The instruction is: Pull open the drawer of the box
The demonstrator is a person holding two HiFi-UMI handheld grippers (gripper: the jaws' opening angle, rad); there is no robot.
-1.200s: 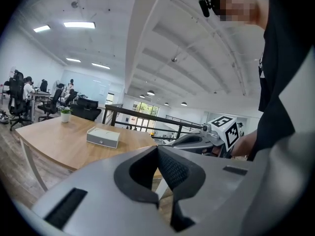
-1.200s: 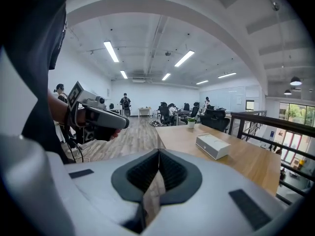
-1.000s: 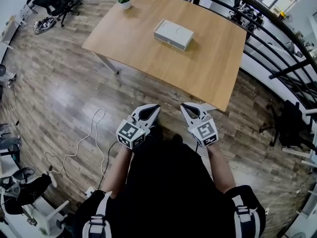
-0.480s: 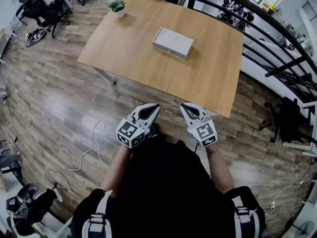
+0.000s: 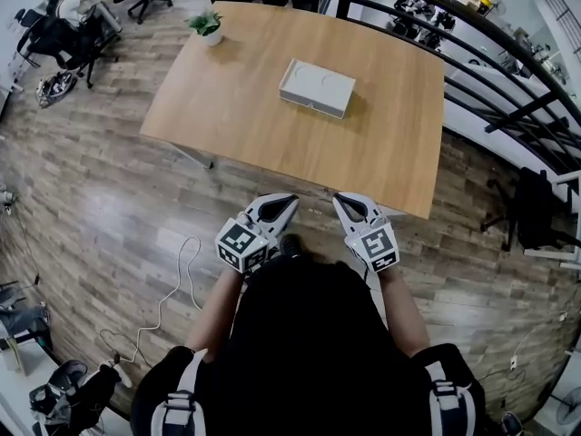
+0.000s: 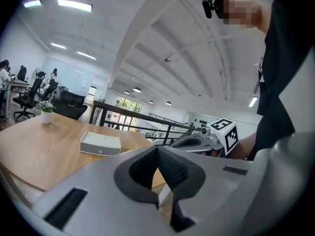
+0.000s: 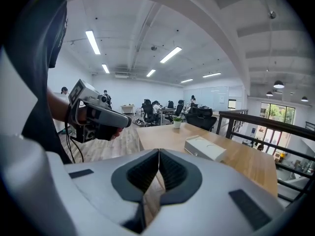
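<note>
The flat white box with rounded corners (image 5: pixel 316 87) lies in the middle of the smooth light-brown wooden worktop (image 5: pixel 245 116), far from both tools. The left hand-held gripper (image 5: pixel 283 203) and the right hand-held gripper (image 5: pixel 343 202) are held side by side at the near edge of the worktop. The jaws of each are pressed together, and nothing is held between them.

The step in hand is judged to be the reach to the box. In the left gripper view a small round spot is seen on the long near side of the box; it may be the drawer's knob, but it is too small to tell. That side should be faced first. The jaws of one hand-held gripper should be opened before the knob is met. The box looks light and smooth, so it could slide on the slick wood. It is best held down by the other hand-held gripper while the drawer is pulled straight and slowly. The jaw pads are black and ribbed, which should help the grip.
</note>
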